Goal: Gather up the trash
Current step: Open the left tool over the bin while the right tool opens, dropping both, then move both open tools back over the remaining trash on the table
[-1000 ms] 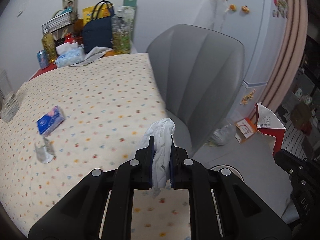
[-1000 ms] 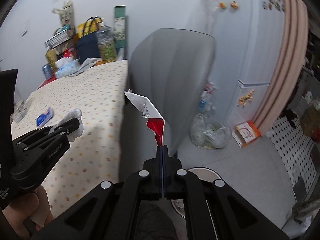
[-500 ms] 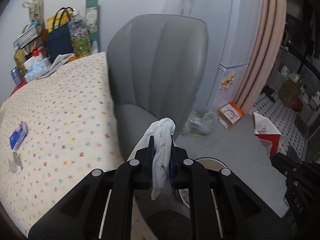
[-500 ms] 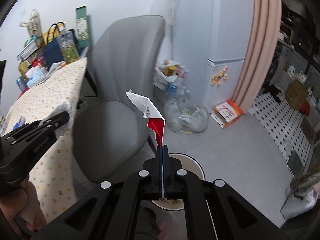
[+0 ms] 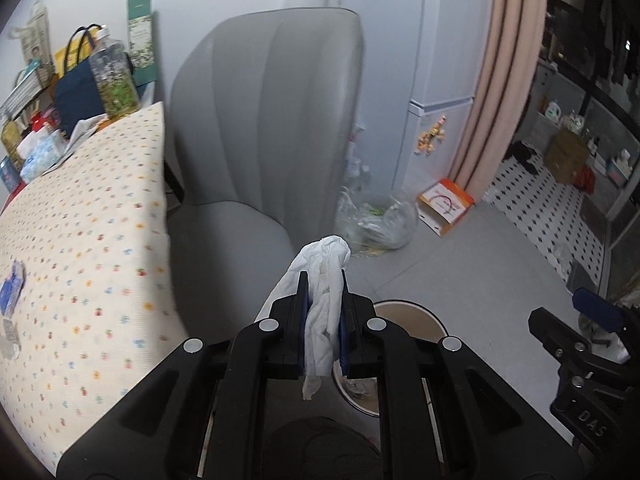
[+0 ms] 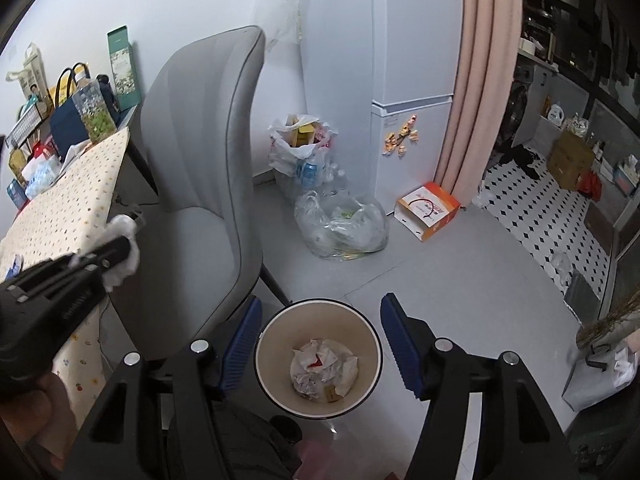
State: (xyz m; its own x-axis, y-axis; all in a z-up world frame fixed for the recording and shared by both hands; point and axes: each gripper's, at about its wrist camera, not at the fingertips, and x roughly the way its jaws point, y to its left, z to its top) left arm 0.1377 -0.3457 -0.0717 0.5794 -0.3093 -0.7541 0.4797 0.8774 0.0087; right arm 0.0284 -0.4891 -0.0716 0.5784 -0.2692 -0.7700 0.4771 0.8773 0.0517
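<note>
My left gripper (image 5: 323,280) is shut on a crumpled white tissue (image 5: 326,276) and holds it above the floor beside the grey chair; it also shows in the right wrist view (image 6: 120,248). My right gripper (image 6: 318,316) is open and empty, straight above a round cream trash bin (image 6: 264,372) on the floor. The bin holds crumpled paper, among it a red-and-white wrapper (image 6: 316,360). The bin's rim (image 5: 420,310) shows just behind my left fingers. A blue packet (image 5: 10,290) and a small clear wrapper (image 5: 8,344) lie on the dotted tablecloth.
A grey chair (image 6: 208,184) stands between the table (image 5: 80,240) and the bin. Clear and white trash bags (image 6: 340,228) sit by the fridge (image 6: 416,80). An orange-white box (image 6: 428,210) lies on the floor. Bags and bottles crowd the table's far end.
My right gripper has opened and the red-and-white wrapper has dropped into the bin. Both grippers have swung right, away from the table. The left still holds the tissue.
</note>
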